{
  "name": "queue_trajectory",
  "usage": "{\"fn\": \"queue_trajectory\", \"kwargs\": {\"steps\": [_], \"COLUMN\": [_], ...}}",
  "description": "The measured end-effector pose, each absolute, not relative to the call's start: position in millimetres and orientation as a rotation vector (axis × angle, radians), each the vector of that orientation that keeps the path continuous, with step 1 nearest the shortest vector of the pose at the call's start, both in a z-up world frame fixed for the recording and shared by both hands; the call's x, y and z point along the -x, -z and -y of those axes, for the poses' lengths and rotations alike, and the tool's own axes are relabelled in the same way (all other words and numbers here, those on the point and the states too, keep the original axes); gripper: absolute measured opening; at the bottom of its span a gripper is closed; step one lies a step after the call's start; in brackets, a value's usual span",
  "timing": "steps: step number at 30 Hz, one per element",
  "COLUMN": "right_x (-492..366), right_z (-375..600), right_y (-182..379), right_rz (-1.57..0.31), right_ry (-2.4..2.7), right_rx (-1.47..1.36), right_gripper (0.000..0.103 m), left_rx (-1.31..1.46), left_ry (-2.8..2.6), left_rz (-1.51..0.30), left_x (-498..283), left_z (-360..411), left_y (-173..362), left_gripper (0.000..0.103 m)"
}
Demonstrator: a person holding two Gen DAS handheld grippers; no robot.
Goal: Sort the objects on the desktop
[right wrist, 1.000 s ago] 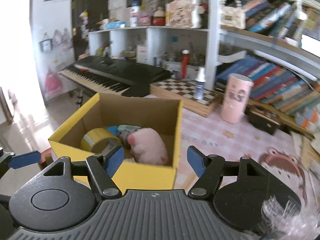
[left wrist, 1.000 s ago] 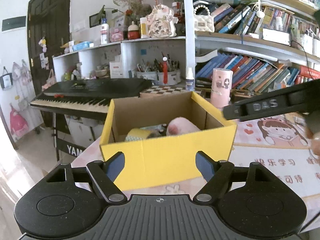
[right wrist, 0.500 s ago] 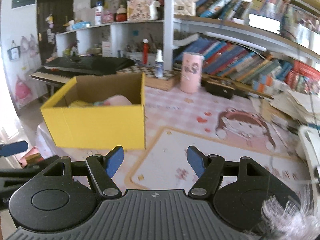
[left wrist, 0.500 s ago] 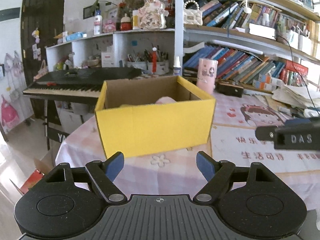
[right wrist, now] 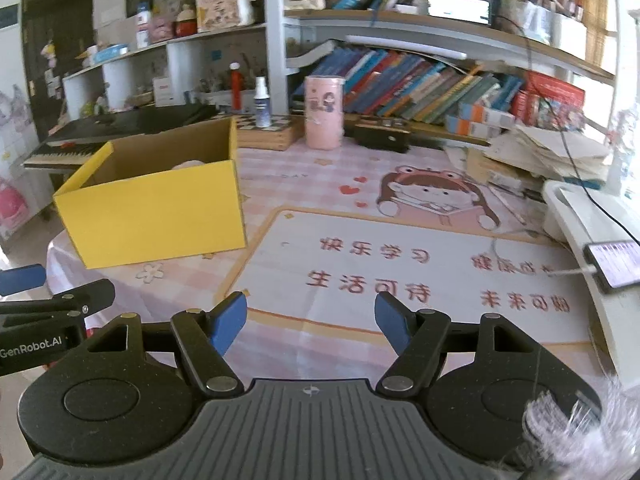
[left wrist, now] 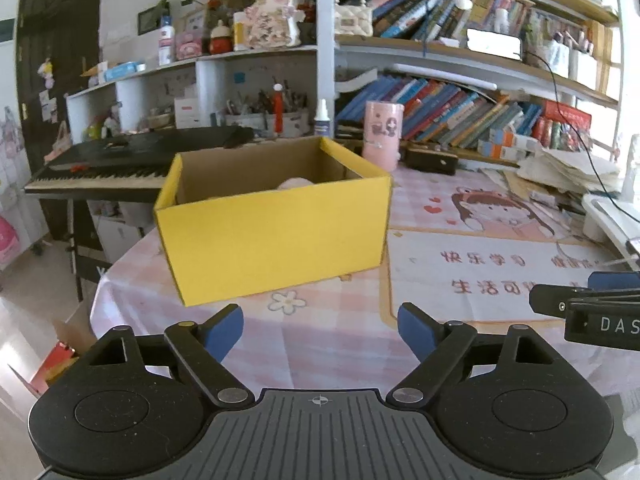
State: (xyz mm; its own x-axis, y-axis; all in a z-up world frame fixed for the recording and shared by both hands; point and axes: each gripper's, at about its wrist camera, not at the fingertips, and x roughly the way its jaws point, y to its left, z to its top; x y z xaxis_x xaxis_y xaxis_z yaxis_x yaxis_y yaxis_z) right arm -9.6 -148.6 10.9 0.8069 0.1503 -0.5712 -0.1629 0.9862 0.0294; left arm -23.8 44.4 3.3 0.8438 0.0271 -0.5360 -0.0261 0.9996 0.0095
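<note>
Left gripper point(left wrist: 320, 330): jaws opening, nothing between them. Right gripper point(right wrist: 311, 322): jaws apart, empty. The yellow cardboard box point(left wrist: 276, 224) stands ahead and left on the table point(right wrist: 400, 280), nearer the left gripper, pink soft toy point(left wrist: 294, 182) inside

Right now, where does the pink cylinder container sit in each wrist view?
Left wrist: pink cylinder container stands upper centre, behind the yellow box's right rear corner.
Right wrist: pink cylinder container stands upper centre, well right of the yellow box.
Shared landmark: the white spray bottle to its left.
</note>
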Motion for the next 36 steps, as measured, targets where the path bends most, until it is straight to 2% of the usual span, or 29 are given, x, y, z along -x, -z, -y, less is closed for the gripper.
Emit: {"fn": "queue_trajectory", "kwargs": {"steps": [8, 20, 31, 36], "right_x": [12, 6, 4, 4], "right_z": [160, 170, 176, 180], "right_y": [-6, 1, 2, 3], "right_rz": [-0.633, -0.687, -0.706, -0.712], "right_ry": [-0.117, -0.058, -0.044, -0.032], "right_rx": [0.012, 0.021, 0.018, 0.007], "right_gripper": [0.082, 0.096, 0.103, 0.103], "left_rx": [-0.026, -0.038, -0.055, -0.080], "left_ry": [-0.017, 0.003, 0.026, 0.031], "left_rz": [-0.583, -0.601, -0.614, -0.607], "left_x": [19, 5, 0, 1], "left_z": [-37, -28, -17, -10], "left_y": [-2, 1, 2, 3], "left_gripper": [0.092, 0.097, 0.101, 0.101]}}
